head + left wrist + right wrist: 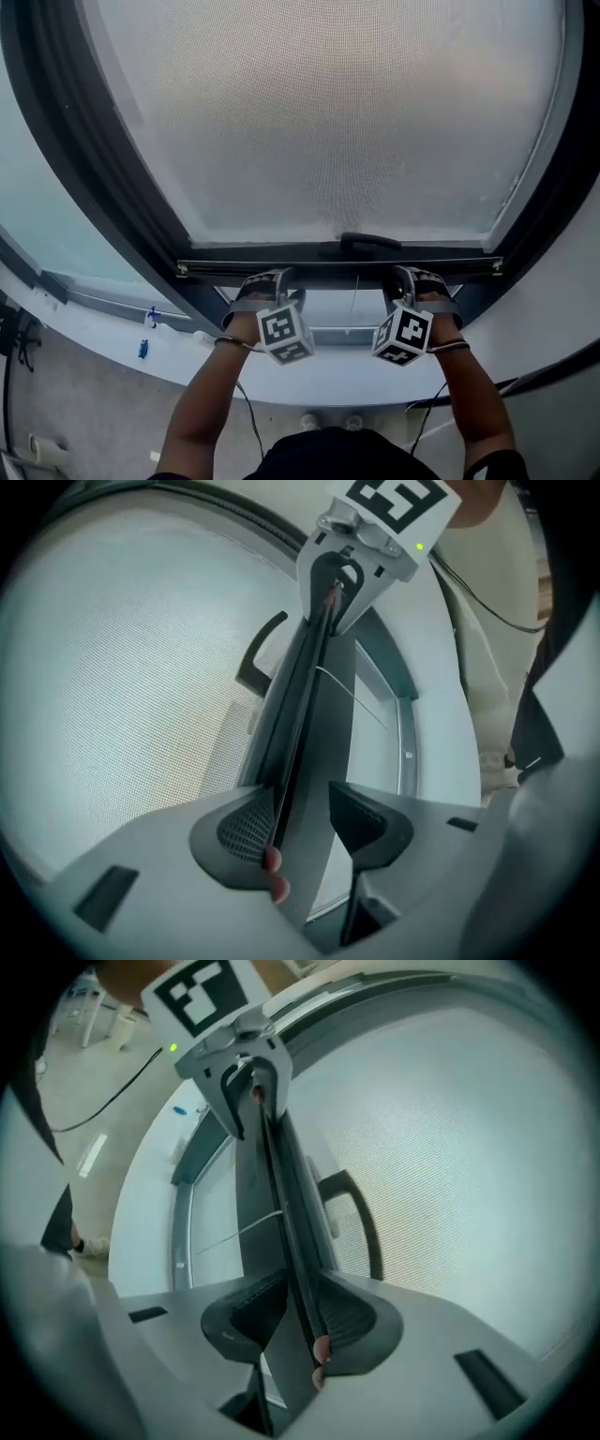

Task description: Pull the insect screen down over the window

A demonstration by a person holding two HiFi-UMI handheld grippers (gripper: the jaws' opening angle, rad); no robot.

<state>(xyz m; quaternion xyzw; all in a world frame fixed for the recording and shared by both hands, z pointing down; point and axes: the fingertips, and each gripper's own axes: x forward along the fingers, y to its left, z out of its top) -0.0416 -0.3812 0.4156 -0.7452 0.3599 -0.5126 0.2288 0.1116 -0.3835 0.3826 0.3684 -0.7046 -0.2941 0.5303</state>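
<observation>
Head view: insect screen (328,122), bottom bar (314,267)

No text, label, brand or number can be read anywhere.

grey tongs (305,825), black ribbed pads (239,832)

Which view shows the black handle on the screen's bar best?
The right gripper view: the handle arches large against pale mesh. The head view shows it small and dark; the left gripper view, only part beside the bar.
</observation>
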